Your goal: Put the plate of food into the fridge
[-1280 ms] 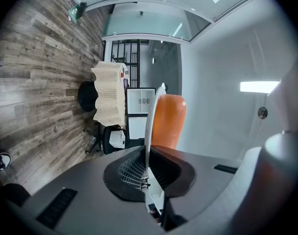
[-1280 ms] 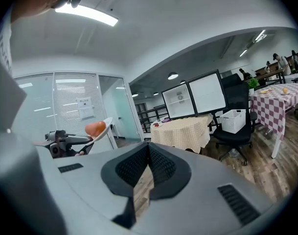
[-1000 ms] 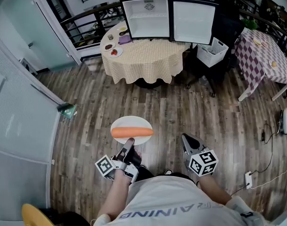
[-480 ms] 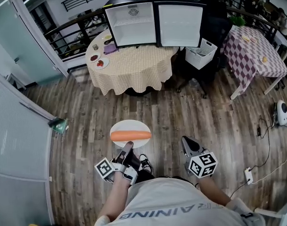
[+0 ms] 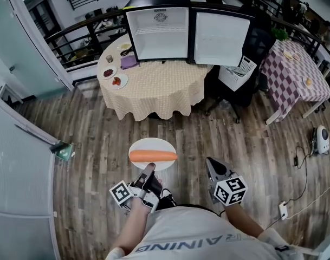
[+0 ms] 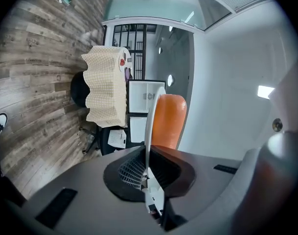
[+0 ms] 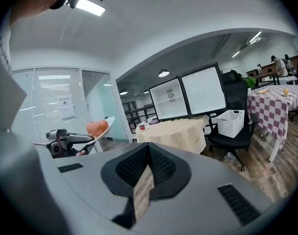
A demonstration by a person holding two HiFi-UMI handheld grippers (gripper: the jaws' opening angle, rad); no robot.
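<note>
The plate [image 5: 148, 143] with a long orange food [image 5: 153, 156] is in the air above the wooden floor [image 5: 99, 140], well apart from the fridge [image 5: 159, 34].
The left tool [image 5: 149, 168] is clamped on the near rim of the white plate and holds it level. The right tool [image 5: 212, 163], beside it, has its jaws together with nothing between them. The fridge stands with its door open on the round table [image 5: 159, 85].
</note>
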